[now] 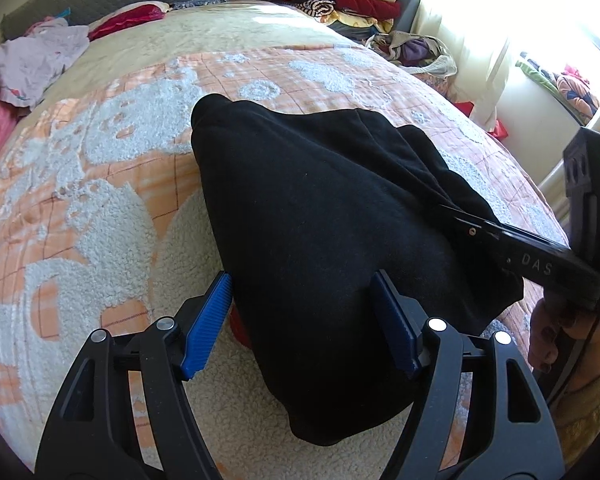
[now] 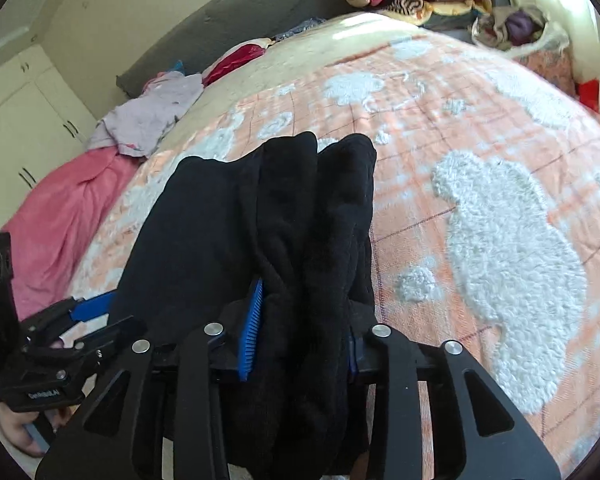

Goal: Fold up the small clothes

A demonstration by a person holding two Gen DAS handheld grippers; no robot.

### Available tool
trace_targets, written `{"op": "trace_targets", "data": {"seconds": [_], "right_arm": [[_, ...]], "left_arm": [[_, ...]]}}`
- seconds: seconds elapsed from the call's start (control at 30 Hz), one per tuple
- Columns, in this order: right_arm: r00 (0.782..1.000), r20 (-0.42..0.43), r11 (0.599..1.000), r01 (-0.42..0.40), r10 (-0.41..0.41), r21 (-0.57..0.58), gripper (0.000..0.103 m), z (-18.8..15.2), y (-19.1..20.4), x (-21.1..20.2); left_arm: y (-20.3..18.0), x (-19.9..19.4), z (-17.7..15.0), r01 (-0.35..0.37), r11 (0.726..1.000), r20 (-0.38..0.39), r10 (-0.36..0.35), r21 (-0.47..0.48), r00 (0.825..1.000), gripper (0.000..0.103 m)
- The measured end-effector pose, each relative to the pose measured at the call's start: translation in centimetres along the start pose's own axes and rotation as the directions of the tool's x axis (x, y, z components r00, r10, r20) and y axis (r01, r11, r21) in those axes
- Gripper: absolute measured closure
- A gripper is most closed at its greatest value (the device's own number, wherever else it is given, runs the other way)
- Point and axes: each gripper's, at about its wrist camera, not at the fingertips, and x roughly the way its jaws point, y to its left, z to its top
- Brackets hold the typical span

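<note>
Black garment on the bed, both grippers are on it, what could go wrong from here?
The right gripper has bunched folds of the black garment between its pads, so a pull could drag extra layers and spoil the fold. The left gripper straddles the cloth with its pads apart, so that side may slip or stay behind on the fuzzy blanket.

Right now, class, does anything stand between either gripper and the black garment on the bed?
Nothing visible does. The black garment already lies between the left gripper's blue fingers, and the right gripper has a bunched fold of it between its own.
</note>
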Motion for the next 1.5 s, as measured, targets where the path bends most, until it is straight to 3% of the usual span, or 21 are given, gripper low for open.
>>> {"op": "trace_targets", "data": {"seconds": [0.1, 0.3, 0.33, 0.4, 0.5, 0.57, 0.63, 0.73, 1.07, 1.1, 1.23, 1.3, 1.43, 1.5], "right_arm": [[0.999, -0.030, 0.999, -0.041, 0.042, 0.032, 0.061, -0.1, 0.3, -0.3], [0.989, -0.049, 0.989, -0.136, 0.139, 0.059, 0.053, -1.6, 0.3, -2.0], [0.990, -0.048, 0.990, -0.132, 0.135, 0.049, 0.055, -1.8, 0.4, -2.1], [0.995, -0.041, 0.995, -0.095, 0.096, 0.016, 0.085, -1.9, 0.9, -2.3], [0.996, -0.002, 0.996, -0.087, 0.087, -0.006, 0.088, -1.8, 1.0, -3.7], [1.000, -0.007, 0.999, -0.024, 0.023, -0.026, 0.088, -2.1, 0.8, -3.5], [0.998, -0.046, 0.999, 0.033, -0.035, -0.031, 0.084, -2.9, 0.6, -2.1], [0.997, -0.019, 0.997, 0.071, -0.071, -0.003, 0.070, -3.4, 0.3, -2.6], [0.989, 0.047, 0.989, 0.142, -0.140, -0.040, 0.048, -4.3, 1.8, -5.3], [0.987, 0.059, 0.988, 0.149, -0.146, -0.040, 0.040, -4.4, 1.7, -5.7], [0.978, 0.118, 0.983, 0.177, -0.171, -0.046, 0.029, -4.6, 2.2, -7.5], [0.969, 0.162, 0.979, 0.196, -0.185, -0.052, 0.017, -4.8, 2.6, -8.7], [0.948, 0.242, 0.972, 0.226, -0.205, -0.061, 0.007, -5.5, 3.3, -11.4], [0.942, 0.273, 0.974, 0.218, -0.194, -0.062, 0.005, -5.9, 3.7, -12.7]], "left_arm": [[0.1, -0.1, -0.1, -0.005, 1.000, 0.002, 0.005, 0.001, 1.000, 0.040], [0.6, -0.7, -0.5, 0.015, 1.000, 0.009, -0.015, -0.016, 1.000, 0.040], [0.6, -0.9, -0.6, 0.017, 1.000, 0.011, -0.017, -0.019, 1.000, 0.040], [0.3, -1.1, -0.9, 0.023, 1.000, 0.014, -0.023, -0.018, 1.000, 0.040], [-0.5, -1.5, -1.3, 0.030, 1.000, 0.016, -0.030, -0.003, 0.999, 0.040], [-1.1, -1.6, -1.5, 0.031, 0.999, 0.016, -0.032, 0.017, 0.999, 0.037], [-1.4, -1.1, -1.7, 0.024, 0.999, 0.005, -0.024, 0.026, 1.000, 0.034], [-1.6, -0.8, -2.1, 0.017, 0.999, 0.000, -0.017, 0.033, 1.000, 0.031], [-1.3, -1.4, -2.3, 0.025, 0.999, 0.010, -0.025, 0.020, 1.000, 0.031], [-1.3, -1.5, -2.3, 0.026, 0.999, 0.012, -0.026, 0.020, 1.000, 0.031], [-1.4, -2.2, -2.4, 0.026, 0.999, 0.028, -0.026, 0.019, 0.999, 0.031], [-1.4, -2.9, -2.6, 0.031, 0.999, 0.043, -0.032, 0.017, 0.999, 0.031], [-1.5, -4.7, -3.0, 0.040, 0.999, 0.082, -0.042, 0.018, 0.996, 0.026], [-1.5, -5.8, -3.4, 0.040, 0.999, 0.106, -0.043, 0.022, 0.993, 0.015]]}}
